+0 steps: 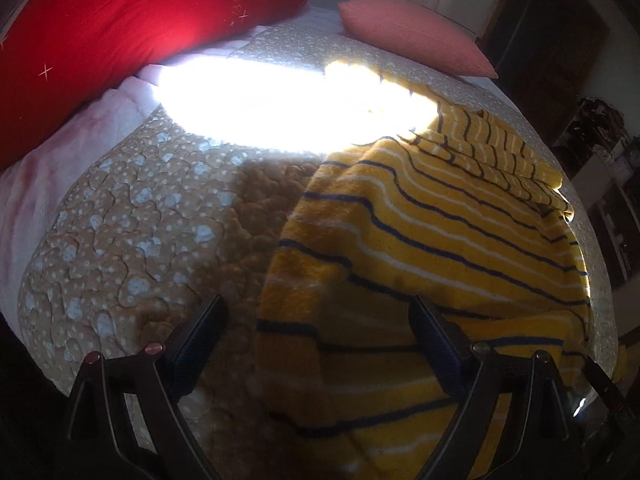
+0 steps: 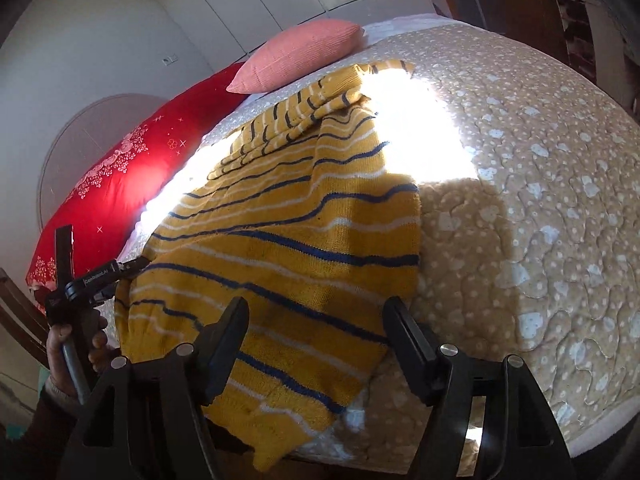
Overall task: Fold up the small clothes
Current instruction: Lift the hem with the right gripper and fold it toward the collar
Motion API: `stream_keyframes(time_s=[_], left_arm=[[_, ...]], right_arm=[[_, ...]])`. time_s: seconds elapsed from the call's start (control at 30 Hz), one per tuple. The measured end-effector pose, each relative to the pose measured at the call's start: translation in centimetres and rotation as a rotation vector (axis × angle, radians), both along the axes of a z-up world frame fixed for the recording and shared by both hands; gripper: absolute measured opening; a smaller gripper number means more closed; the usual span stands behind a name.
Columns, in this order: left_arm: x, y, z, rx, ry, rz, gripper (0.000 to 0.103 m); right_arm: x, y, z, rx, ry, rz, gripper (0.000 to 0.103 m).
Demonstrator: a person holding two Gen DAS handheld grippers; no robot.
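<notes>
1. Nearest, the right gripper [image 2: 316,344] has its fingers [image 2: 224,344] apart and nothing is clamped. The lower part of the yellow striped sweater [image 2: 288,248] lies under and between them, and its right edge is close to the right finger.
2. The left gripper [image 1: 316,344] also has its fingers [image 1: 196,344] wide apart and empty. The left edge of the sweater [image 1: 420,240] runs between them: the right finger is over the knit, the left finger is over the bare quilt [image 1: 120,240].
3. In the right wrist view, the person's left hand [image 2: 76,344] holds the other tool to the left of the right fingers, just beside the sweater's left edge.
4. My judgement of the step: the sweater lies spread on the bed, with one sleeve folded over near its far end, so folding seems begun but not finished.
5. The next move probably calls for lowering each pair of fingers onto an edge or corner near the hem, closing on the knit only and not on the quilt, then lifting both sides together.
6. Farther beyond the fingers, a very bright sun patch hides part of the cloth.
7. Count: one sweater, two grippers, one pink pillow [image 2: 298,56], one red pillow [image 2: 132,160].
</notes>
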State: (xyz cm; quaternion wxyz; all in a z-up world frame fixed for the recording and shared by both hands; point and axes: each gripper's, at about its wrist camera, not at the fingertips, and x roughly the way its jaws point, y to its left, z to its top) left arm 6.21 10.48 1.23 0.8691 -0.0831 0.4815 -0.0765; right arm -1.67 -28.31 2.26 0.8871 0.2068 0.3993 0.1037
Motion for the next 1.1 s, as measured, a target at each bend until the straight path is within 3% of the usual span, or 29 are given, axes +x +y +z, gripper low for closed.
stream_keyframes(time_s=[0.07,0.1,0.13,0.3,0.43,0.6,0.77,0.9,1.1], left_arm=[[-0.4,-0.9,0.4,-0.055,0.017,-0.056,0.079],[-0.5,-1.1,0.5,-0.081,0.028,-0.072,0.066],[-0.4,-1.3,0.6,-0.104,0.036,-0.081,0.059],[0.1,0.4,0.0,-0.218,0.07,-0.034,0.051],[-0.5,1.3,0.1,-0.269,0.075,-0.04,0.051],[-0.9,1.3,-0.2,-0.302,0.087,-0.08,0.051],[-1.3,1.3,-0.4,-0.329,0.086,-0.104,0.052],[-2.2,1.3,-0.6,-0.327,0.076,-0.113,0.055],[-3.3,1.9,-0.2,-0.342,0.066,-0.12,0.055]], right_arm=[[-0.1,0.0,0.0,0.014,-0.009,0.008,0.074],[-0.2,-0.1,-0.1,0.029,-0.011,0.015,0.074],[-0.2,-0.1,-0.1,0.043,-0.012,0.023,0.074],[-0.4,-1.5,-0.6,0.151,-0.008,0.027,0.069],[-0.6,-3.3,-1.3,0.241,0.01,0.0,0.058],[-0.9,-3.8,-1.8,0.328,0.01,0.006,0.058],[-0.3,-1.9,-2.9,0.485,0.048,0.181,0.06],[0.3,-0.3,-2.6,0.428,0.046,0.189,0.06],[-1.7,-1.9,-3.2,0.469,0.063,0.161,0.059]])
